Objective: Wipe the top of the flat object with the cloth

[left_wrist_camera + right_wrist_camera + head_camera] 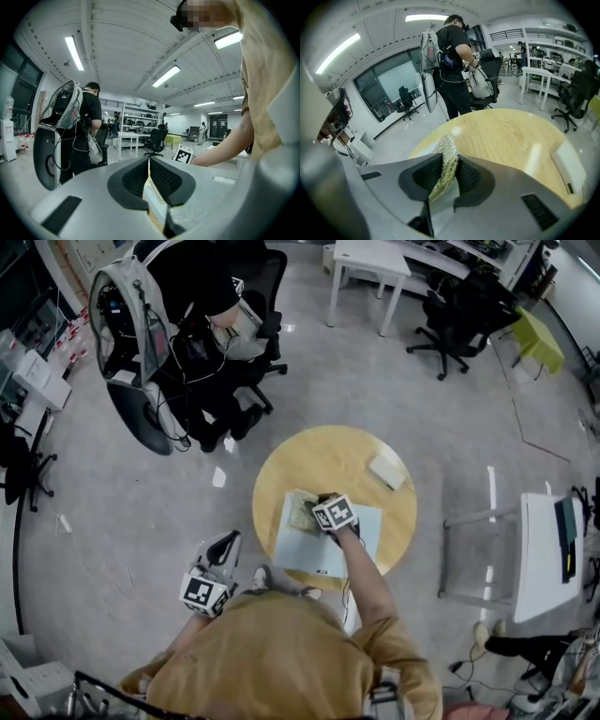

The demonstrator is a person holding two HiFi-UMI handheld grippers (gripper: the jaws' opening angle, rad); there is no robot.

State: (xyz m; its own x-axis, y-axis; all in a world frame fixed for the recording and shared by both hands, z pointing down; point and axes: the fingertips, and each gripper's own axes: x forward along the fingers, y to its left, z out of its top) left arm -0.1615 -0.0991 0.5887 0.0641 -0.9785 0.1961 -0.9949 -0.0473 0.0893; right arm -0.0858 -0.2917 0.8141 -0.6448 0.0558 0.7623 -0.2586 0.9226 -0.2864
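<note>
My right claw [317,510] is pinched on the yellow-green knobbly cloth [444,169], which stands in a fold between the jaws. I hold it low over the far left corner of the pale blue flat sheet [342,545], which lies on the near part of the round wooden table [281,454]. I judge that this grip lets me drag the cloth across the sheet's top. Most of the sheet lies bare to the right and near. My left claw [227,545] hangs off the table's near left edge, jaws almost together on nothing, out of the wiping path. A small white box [387,470] sits far right, well apart.
</note>
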